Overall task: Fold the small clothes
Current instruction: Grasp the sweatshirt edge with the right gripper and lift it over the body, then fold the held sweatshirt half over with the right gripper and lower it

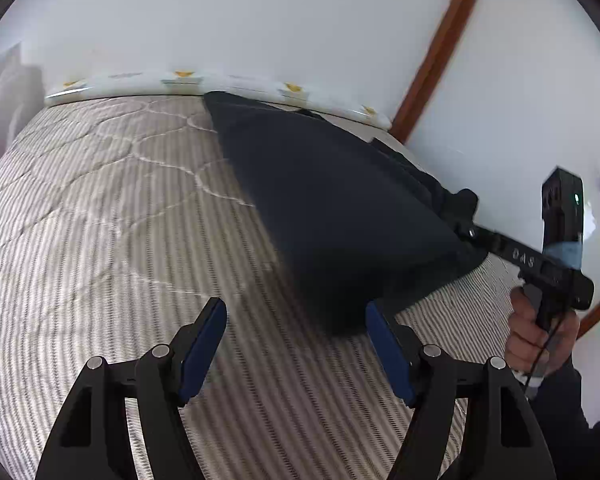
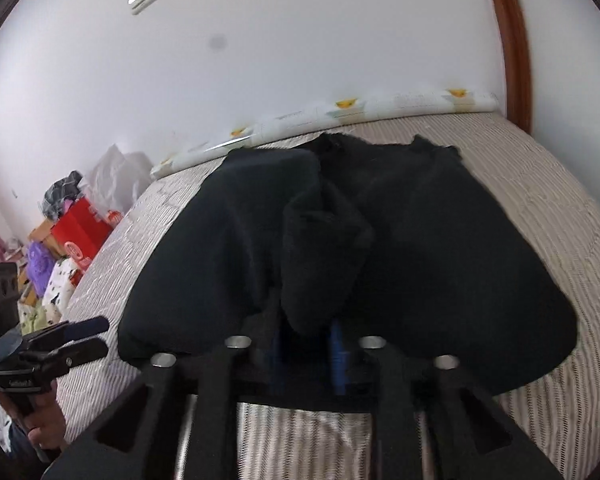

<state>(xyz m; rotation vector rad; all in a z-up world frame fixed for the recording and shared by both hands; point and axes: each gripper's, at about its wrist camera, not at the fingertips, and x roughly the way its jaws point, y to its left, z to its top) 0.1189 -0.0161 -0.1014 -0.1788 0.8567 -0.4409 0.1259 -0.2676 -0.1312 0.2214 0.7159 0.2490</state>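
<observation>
A black garment (image 1: 332,208) lies on the striped mattress (image 1: 120,220), partly lifted and draped. My left gripper (image 1: 296,320) is open and empty, its blue pads (image 1: 204,352) just short of the garment's near corner. My right gripper (image 2: 308,344) is shut on a fold of the black garment (image 2: 340,240), which bunches over its fingers and hides the tips. The right gripper also shows in the left wrist view (image 1: 470,216), gripping the garment's far edge. The left gripper shows in the right wrist view (image 2: 88,336), open at the left.
A white wall (image 1: 260,20) and a patterned cushion strip (image 1: 180,80) border the far side of the mattress. A brown wooden frame (image 1: 436,52) stands at the right. Boxes, bags and clothes (image 2: 68,236) are piled beside the bed at the left.
</observation>
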